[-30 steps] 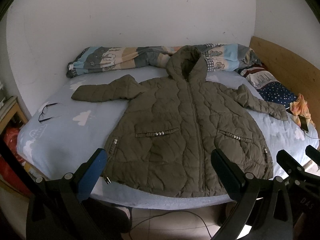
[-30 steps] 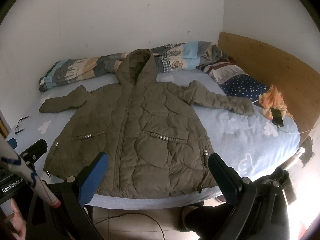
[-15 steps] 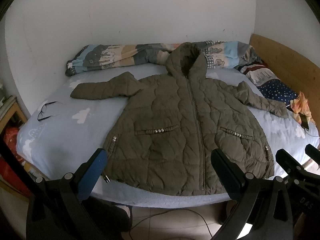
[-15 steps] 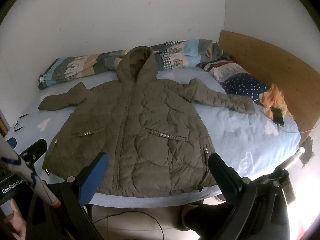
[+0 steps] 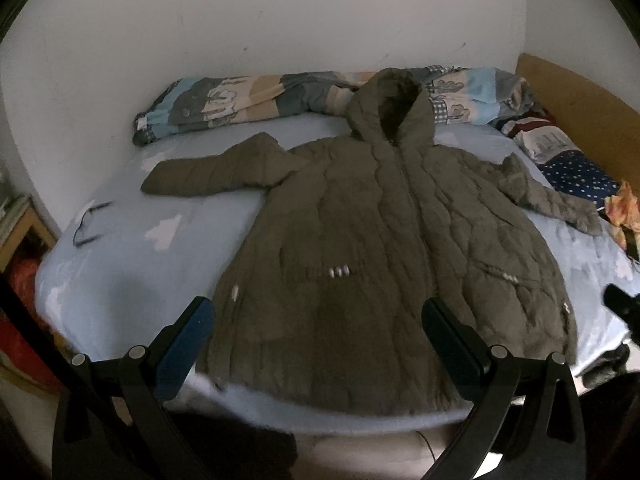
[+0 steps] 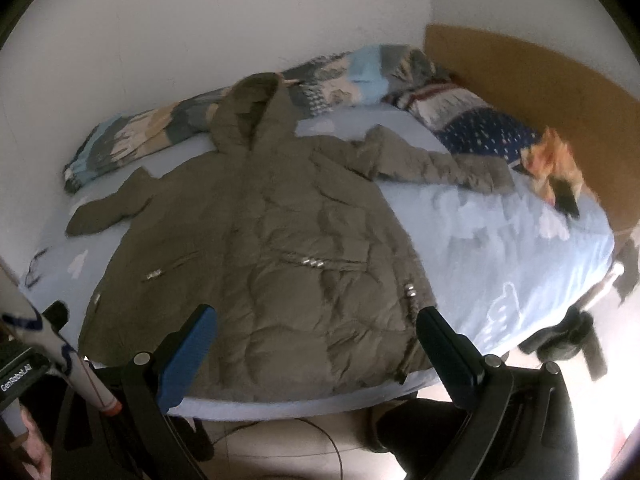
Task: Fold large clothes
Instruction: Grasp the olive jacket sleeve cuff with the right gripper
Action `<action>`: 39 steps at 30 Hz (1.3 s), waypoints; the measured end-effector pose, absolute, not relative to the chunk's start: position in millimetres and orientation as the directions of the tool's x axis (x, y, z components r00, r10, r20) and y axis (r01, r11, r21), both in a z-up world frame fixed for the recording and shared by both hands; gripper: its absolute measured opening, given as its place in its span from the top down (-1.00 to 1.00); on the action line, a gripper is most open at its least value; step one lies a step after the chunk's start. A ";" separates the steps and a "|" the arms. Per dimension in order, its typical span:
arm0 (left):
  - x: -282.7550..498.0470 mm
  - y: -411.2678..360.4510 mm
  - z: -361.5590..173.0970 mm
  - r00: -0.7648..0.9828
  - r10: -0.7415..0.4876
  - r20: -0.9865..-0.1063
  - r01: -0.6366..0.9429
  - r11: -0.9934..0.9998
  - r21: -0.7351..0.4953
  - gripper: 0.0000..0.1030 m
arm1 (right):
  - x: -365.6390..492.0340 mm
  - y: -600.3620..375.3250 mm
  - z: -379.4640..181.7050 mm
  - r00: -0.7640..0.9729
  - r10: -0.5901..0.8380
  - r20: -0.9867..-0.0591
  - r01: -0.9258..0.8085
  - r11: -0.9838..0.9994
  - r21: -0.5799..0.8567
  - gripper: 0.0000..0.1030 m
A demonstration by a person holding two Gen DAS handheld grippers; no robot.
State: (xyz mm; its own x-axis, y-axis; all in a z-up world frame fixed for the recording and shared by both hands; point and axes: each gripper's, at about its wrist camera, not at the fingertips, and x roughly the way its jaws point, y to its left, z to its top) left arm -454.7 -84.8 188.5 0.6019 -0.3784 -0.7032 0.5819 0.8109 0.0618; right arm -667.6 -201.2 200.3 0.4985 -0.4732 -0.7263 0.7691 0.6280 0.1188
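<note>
Coats: one coat (image 5: 384, 248), flat on the bed (image 5: 132, 280), ahead of both fingers.
Left gripper (image 5: 318, 326): fingers spread, empty, over the hem.
Right gripper (image 6: 316, 326): fingers spread, empty, over the hem.

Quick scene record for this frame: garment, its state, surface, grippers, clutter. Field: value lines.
garment: olive quilted hooded jacket
state: flat, front up, zipped, both sleeves spread out, unfolded
surface: bed with light blue sheet
left gripper: open, empty, near the hem
right gripper: open, empty, near the hem
clutter: glasses, rolled duvet, phone
</note>
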 end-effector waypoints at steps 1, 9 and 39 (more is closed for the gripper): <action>-444.7 -95.6 188.2 0.611 -0.374 -0.698 0.582 0.809 0.076 -1.00 | -668.2 -210.3 199.3 0.497 -0.471 -0.729 0.774 0.621 0.127 -0.98; -345.1 -211.7 160.8 0.643 -0.315 -0.698 0.539 0.834 0.120 -1.00 | -673.8 -317.2 185.7 0.458 -0.482 -0.747 0.842 0.505 0.191 -0.98; -278.7 -266.3 90.8 0.626 -0.203 -0.753 0.499 0.847 0.186 -1.00 | -804.3 -702.6 28.3 0.488 -0.514 -0.706 0.723 -0.215 0.657 -0.03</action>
